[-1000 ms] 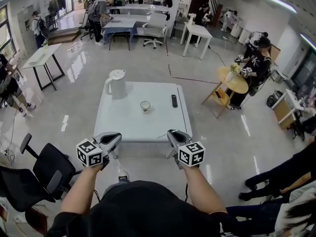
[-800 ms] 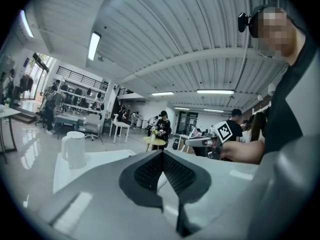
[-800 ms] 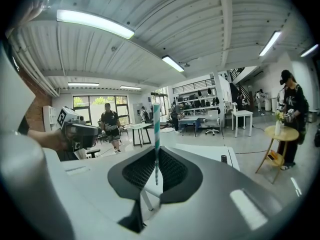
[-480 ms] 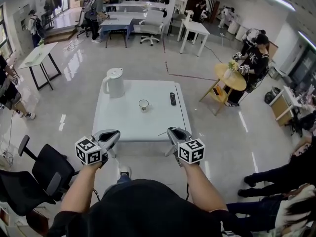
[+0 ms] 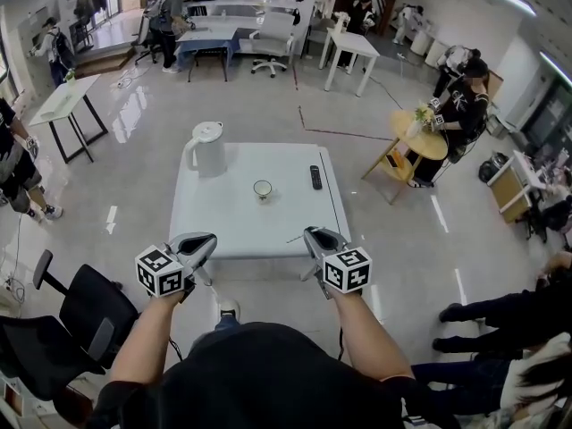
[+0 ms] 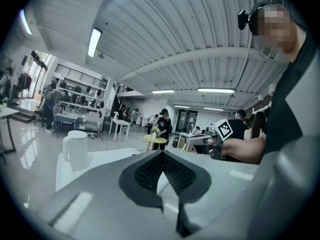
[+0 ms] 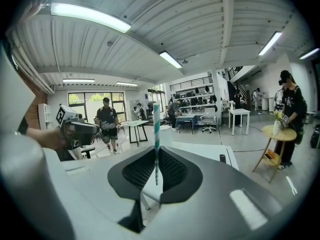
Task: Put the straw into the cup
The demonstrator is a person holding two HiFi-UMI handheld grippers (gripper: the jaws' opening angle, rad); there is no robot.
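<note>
Right gripper is clamped on the straw (teal-and-white striped), pinched near one end between the pads, with the rest sticking out crosswise from the jaws. Left gripper has its jaws together with nothing between them. Both are held side by side at the near edge of the white table. The cup stands upright on the table ahead of both grippers, roughly between them and well apart from the straw. A white kettle is further ahead of the left gripper, and a remote is ahead of the right gripper.
</note>
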